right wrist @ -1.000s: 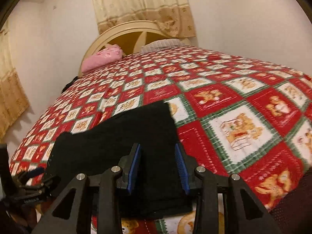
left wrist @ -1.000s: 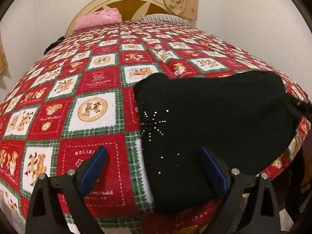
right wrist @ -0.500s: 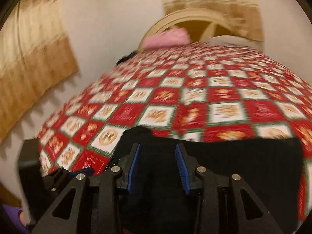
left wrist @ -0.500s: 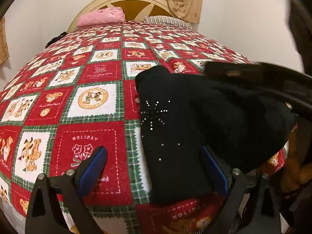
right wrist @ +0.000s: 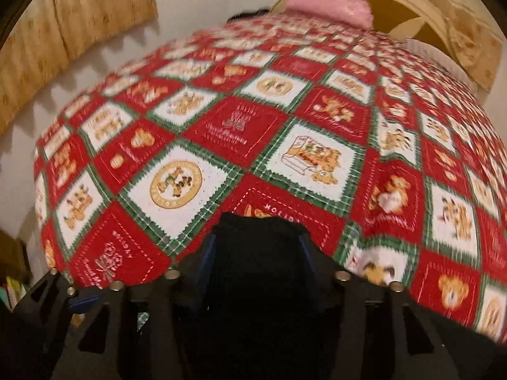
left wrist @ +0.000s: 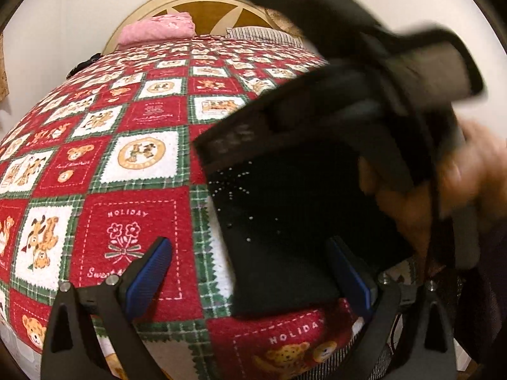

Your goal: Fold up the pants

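Note:
The black pants (left wrist: 285,228) with small silver studs lie on the bed's near edge. My left gripper (left wrist: 253,272) is open, its blue pads either side of the pants' near left corner, low over the quilt. My right gripper (right wrist: 256,253) is shut on a fold of the black pants (right wrist: 256,231) and holds it lifted over the quilt. In the left wrist view the right gripper body (left wrist: 364,72) and the hand (left wrist: 469,171) holding it cross above the pants, carrying the raised black edge (left wrist: 240,133) leftward.
A red, green and white bear-pattern quilt (left wrist: 126,164) covers the bed. A pink pillow (left wrist: 158,28) and a striped pillow (left wrist: 263,33) lie by the cream headboard (left wrist: 206,3). Tan curtains (right wrist: 63,15) hang on the wall at left.
My right gripper has swung left across the pants, lifting and carrying their right part over the left part. My left gripper has stayed open at the near left corner.

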The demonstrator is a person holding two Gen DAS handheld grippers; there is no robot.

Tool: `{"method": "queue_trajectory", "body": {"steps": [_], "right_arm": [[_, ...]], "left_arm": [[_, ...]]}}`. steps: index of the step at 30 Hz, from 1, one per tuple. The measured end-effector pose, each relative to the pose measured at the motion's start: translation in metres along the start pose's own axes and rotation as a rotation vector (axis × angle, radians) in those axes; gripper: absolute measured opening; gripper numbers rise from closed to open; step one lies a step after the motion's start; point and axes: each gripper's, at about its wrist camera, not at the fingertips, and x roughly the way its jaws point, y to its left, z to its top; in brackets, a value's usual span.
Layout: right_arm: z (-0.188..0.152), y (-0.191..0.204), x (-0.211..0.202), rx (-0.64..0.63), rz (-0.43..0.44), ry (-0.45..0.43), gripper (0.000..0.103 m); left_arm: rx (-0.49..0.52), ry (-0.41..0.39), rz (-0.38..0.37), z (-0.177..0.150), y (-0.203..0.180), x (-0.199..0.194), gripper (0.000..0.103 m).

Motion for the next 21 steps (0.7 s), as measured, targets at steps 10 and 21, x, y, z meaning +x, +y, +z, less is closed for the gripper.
{"method": "queue_trajectory", "body": {"steps": [10, 21], "right_arm": [[0.011, -0.038, 0.025, 0.238, -0.094, 0.013, 0.090], [-0.041, -0.130, -0.063, 0.690, 0.143, -0.319, 0.072]], "left_arm": [[0.025, 0.007, 0.001, -0.003, -0.006, -0.002, 0.099], [0.011, 0.004, -0.029, -0.001, 0.001, -0.001, 0.102]]}}
